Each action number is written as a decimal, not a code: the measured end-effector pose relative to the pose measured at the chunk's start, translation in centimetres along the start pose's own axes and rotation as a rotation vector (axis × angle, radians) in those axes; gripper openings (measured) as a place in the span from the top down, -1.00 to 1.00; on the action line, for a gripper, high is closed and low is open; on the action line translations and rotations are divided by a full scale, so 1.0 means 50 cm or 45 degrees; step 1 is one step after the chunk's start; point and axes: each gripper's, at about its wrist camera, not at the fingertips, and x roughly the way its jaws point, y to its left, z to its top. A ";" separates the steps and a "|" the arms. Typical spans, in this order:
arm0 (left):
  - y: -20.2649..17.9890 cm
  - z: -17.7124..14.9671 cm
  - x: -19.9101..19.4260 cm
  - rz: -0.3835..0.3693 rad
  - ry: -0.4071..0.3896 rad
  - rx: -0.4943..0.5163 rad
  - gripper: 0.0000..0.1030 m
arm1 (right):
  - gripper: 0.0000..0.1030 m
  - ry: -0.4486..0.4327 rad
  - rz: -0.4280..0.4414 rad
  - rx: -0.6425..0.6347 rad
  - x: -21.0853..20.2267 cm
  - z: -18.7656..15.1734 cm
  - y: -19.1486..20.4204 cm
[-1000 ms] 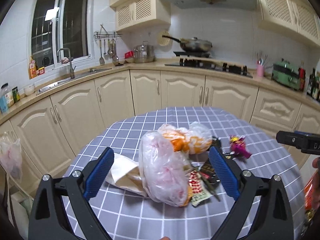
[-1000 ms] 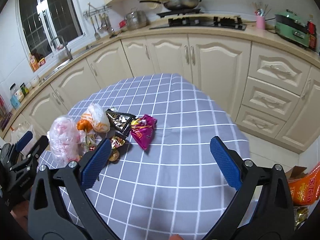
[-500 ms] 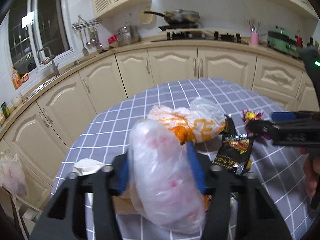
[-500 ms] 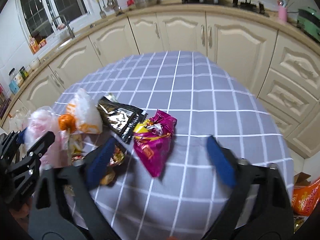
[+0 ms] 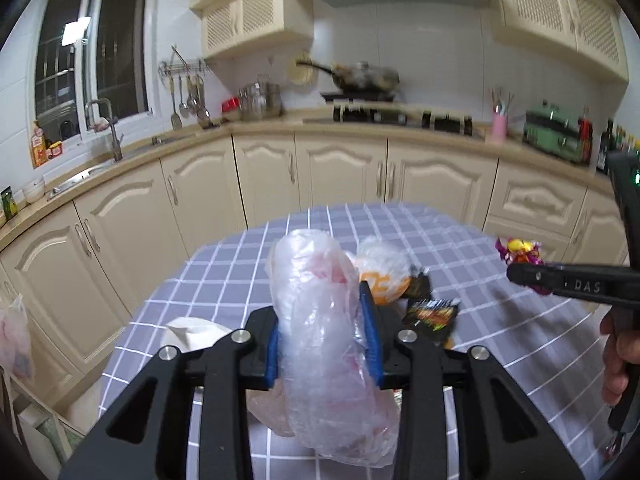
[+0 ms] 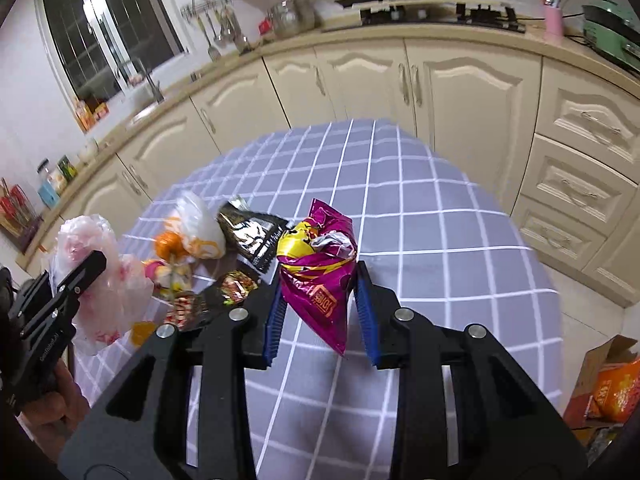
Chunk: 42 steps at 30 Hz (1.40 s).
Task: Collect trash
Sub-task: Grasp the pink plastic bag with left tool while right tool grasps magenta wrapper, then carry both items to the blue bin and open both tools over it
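My left gripper (image 5: pixel 323 330) is shut on a clear plastic bag with pink print (image 5: pixel 324 344) and holds it above the checked table (image 5: pixel 248 256). The same bag shows at the left of the right wrist view (image 6: pixel 94 276). My right gripper (image 6: pixel 320 308) is shut on a purple snack wrapper (image 6: pixel 318 276), lifted a little off the table (image 6: pixel 420 208). That wrapper shows at the right of the left wrist view (image 5: pixel 518 250). On the table lie an orange-and-white plastic bag (image 6: pixel 196 232), a black foil wrapper (image 6: pixel 252 236) and small colourful wrappers (image 6: pixel 236 290).
A crumpled white paper (image 5: pixel 192 330) lies at the table's left edge. Cream kitchen cabinets (image 5: pixel 340 176) and a countertop run behind the table. A plastic bag (image 5: pixel 14 340) hangs at far left. A cardboard box with orange packaging (image 6: pixel 608 384) stands on the floor at right.
Both grippers went from open to shut. The left one closed on the clear plastic bag and raised it. The right one closed on the purple wrapper and lifted it.
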 end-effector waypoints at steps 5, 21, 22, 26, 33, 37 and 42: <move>-0.017 0.027 -0.076 -0.030 -0.115 -0.038 0.38 | 0.37 -0.081 0.015 0.006 -0.075 0.002 -0.009; -0.344 0.059 -0.164 -0.540 -0.169 0.037 0.37 | 0.37 -0.306 -0.215 0.188 -0.369 -0.071 -0.223; -0.369 0.051 -0.166 -0.563 -0.160 0.049 0.37 | 0.37 -0.309 -0.247 0.207 -0.385 -0.083 -0.245; -0.513 0.004 -0.155 -0.731 -0.060 0.124 0.36 | 0.37 -0.278 -0.410 0.358 -0.445 -0.165 -0.379; -0.737 -0.153 -0.084 -0.902 0.221 0.284 0.36 | 0.37 -0.084 -0.575 0.663 -0.443 -0.356 -0.588; -0.836 -0.256 -0.012 -0.928 0.406 0.377 0.36 | 0.37 0.023 -0.577 0.799 -0.397 -0.440 -0.670; -0.911 -0.354 0.070 -0.964 0.615 0.438 0.35 | 0.37 0.117 -0.556 0.888 -0.339 -0.505 -0.712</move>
